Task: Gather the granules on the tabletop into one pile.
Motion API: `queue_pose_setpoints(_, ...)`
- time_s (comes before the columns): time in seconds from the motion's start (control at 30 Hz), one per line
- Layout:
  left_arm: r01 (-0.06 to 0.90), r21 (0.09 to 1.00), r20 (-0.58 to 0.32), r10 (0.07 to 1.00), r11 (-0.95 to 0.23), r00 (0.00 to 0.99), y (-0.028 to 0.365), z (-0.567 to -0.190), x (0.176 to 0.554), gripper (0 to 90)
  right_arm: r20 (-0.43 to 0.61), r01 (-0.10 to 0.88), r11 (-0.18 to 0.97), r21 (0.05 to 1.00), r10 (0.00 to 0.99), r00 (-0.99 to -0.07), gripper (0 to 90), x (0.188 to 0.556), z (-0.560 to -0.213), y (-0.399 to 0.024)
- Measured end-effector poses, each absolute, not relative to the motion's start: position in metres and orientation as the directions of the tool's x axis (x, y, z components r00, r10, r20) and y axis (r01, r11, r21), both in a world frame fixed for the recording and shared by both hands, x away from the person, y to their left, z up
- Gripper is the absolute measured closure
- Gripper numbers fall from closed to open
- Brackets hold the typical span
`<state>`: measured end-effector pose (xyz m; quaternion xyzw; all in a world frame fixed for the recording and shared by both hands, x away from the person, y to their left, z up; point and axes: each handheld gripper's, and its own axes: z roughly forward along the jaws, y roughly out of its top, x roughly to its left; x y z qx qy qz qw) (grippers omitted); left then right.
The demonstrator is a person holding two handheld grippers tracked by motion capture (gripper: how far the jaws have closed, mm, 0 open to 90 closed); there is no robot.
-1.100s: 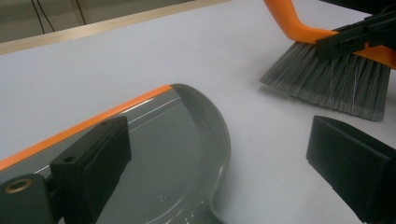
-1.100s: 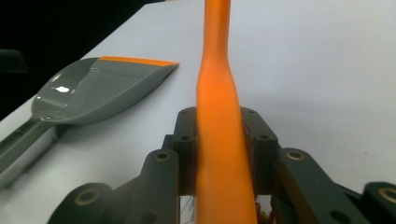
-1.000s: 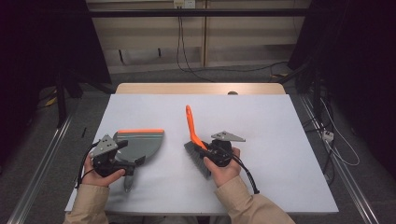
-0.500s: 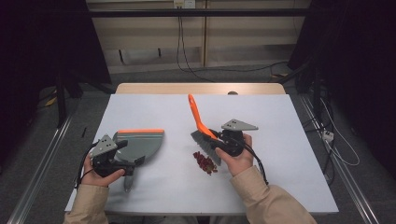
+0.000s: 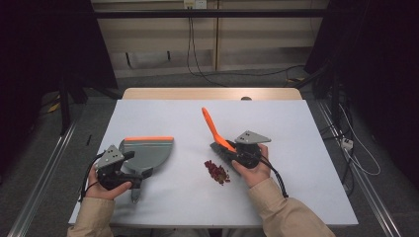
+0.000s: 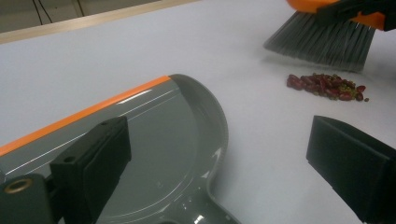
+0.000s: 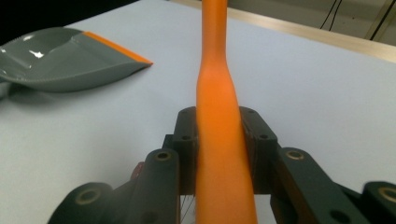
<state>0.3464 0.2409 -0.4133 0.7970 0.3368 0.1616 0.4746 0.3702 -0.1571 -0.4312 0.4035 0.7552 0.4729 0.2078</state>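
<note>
The white table (image 5: 296, 148) fills the middle of the room, its far wooden edge towards the wall; on its left the grey dustpan (image 5: 148, 153) lies flat, orange lip to the far side, where it lay a second ago; the left gripper (image 5: 129, 174) sits over its handle at the near end, and in the left gripper view the jaws stand well apart either side of the pan, the pads not pressing, so I judge it to be resting there rather than gripping. To the right, the right gripper (image 5: 232, 154) is clamped on the orange handle of the brush (image 5: 217, 133), the jaws tight against it in the right gripper view. That hand has shifted right and a little farther off since a second ago, and the move has uncovered the small heap of dark red beans (image 5: 217, 172), now lying near and left of the grey bristles, well apart from the pan; I take this as the brush set behind the heap, ready to sweep it left towards the dustpan.
</note>
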Motion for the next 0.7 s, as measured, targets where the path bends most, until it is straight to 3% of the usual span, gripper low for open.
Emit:
queue_pose_setpoints(0.23,0.386,0.862,-0.057,0.694,-0.329,0.718,0.244,-0.415,0.344,6.4,0.045,0.389,0.263,0.883,0.776,-0.629,71.4,0.364,-0.433,-0.145)
queue_pose_setpoints(0.7,0.391,0.858,-0.06,0.691,-0.333,0.72,0.246,-0.414,0.336,7.0,0.066,0.365,0.212,0.907,0.784,-0.617,71.4,0.355,-0.419,-0.164)
